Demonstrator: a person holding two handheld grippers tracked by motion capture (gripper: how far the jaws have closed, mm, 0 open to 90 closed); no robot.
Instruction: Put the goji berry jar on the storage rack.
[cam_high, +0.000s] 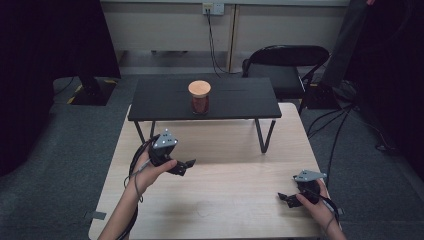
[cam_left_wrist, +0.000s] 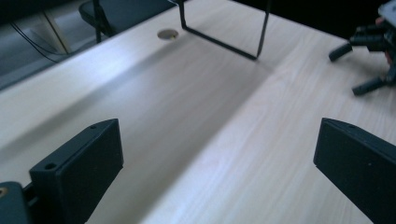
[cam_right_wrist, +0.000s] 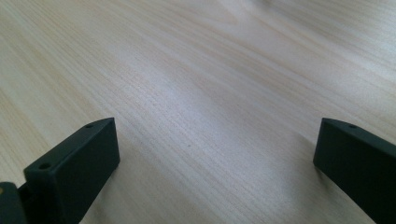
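A glass jar (cam_high: 200, 98) with a round wooden lid and dark reddish contents stands on a low black shelf (cam_high: 150, 100) at the far side of the wooden table (cam_high: 220, 200). My left gripper (cam_high: 186, 167) hovers over the table's left middle, held in a hand, pointing right with its jaws wide apart. In the left gripper view the left gripper (cam_left_wrist: 217, 158) has nothing but bare wood between its jaws. My right gripper (cam_high: 284, 198) sits low near the front right, pointing left, open. In the right gripper view the right gripper (cam_right_wrist: 215, 158) holds nothing either.
The shelf rests on thin black wire legs (cam_high: 264, 136) on the table. A black chair (cam_high: 285, 65) stands behind the table to the right. Cables (cam_high: 340, 130) run over the grey carpet at the right. The other gripper (cam_left_wrist: 369, 60) appears at the left gripper view's upper right.
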